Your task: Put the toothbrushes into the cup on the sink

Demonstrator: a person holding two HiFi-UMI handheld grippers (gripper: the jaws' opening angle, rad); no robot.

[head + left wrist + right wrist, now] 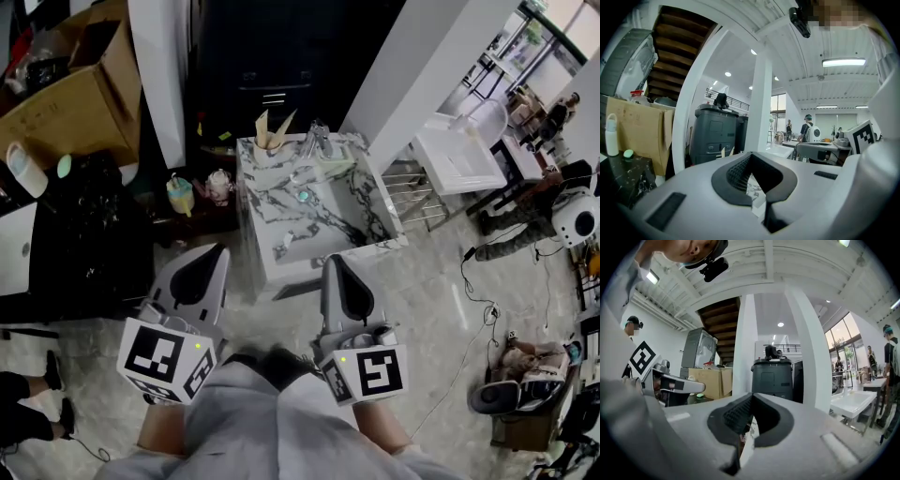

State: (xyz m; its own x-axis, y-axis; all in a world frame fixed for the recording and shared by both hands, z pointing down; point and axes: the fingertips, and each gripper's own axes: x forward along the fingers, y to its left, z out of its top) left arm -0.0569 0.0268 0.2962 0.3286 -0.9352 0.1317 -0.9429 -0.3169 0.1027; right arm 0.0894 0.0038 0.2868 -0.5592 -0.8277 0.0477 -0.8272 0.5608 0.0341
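Observation:
A white marble sink (277,228) stands ahead of me in the head view, with a chrome tap (318,142) at its back edge. Beside the tap is a tan cup-like holder (271,135). A pale green stick, probably a toothbrush (328,169), lies along the basin's back rim. My left gripper (218,251) (750,155) and right gripper (334,262) (752,396) are both held short of the sink's near edge. Each is shut with nothing between the jaws. They point level toward the sink and touch nothing.
A black bin (267,56) stands behind the sink, beside a white pillar (412,66). A cardboard box (75,94) and a black table with a white bottle (22,169) are at the left. Small bottles (180,194) sit low at the sink's left. A white washbasin (459,155) and floor cables (478,291) are at the right.

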